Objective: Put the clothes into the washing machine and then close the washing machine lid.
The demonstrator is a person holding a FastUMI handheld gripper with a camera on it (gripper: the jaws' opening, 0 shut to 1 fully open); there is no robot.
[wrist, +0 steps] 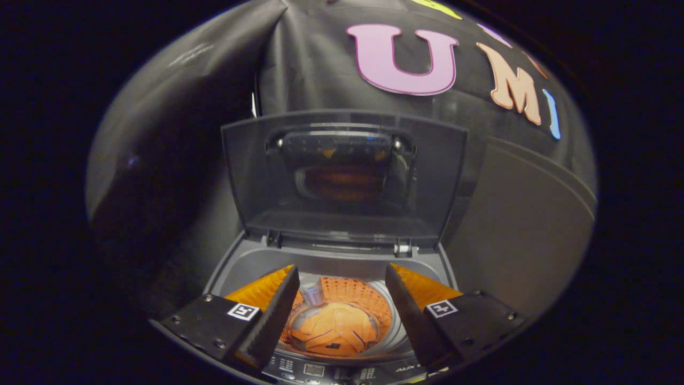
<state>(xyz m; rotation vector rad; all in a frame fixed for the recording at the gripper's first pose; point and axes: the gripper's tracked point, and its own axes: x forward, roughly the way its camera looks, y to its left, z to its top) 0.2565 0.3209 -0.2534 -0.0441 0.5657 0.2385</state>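
1. the gripper [342, 291] sits low in the frame, its two fingers [270, 321] spread wide with nothing held between them.
2. the orange clothes [334, 331] lie inside the drum of the washing machine [342, 267], lower centre, seen between the fingers.
3. the washing machine lid [344, 179] stands raised at mid-frame, beyond the fingers.

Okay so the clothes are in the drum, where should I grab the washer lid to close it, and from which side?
Probably the lid's top free edge, the edge farthest from the hinge above the drum. The lid stands upright and open, its inner face toward the gripper, so reach over that edge from the front and pull it forward and down. The fingers are open, holding nothing; the orange garment lies inside.
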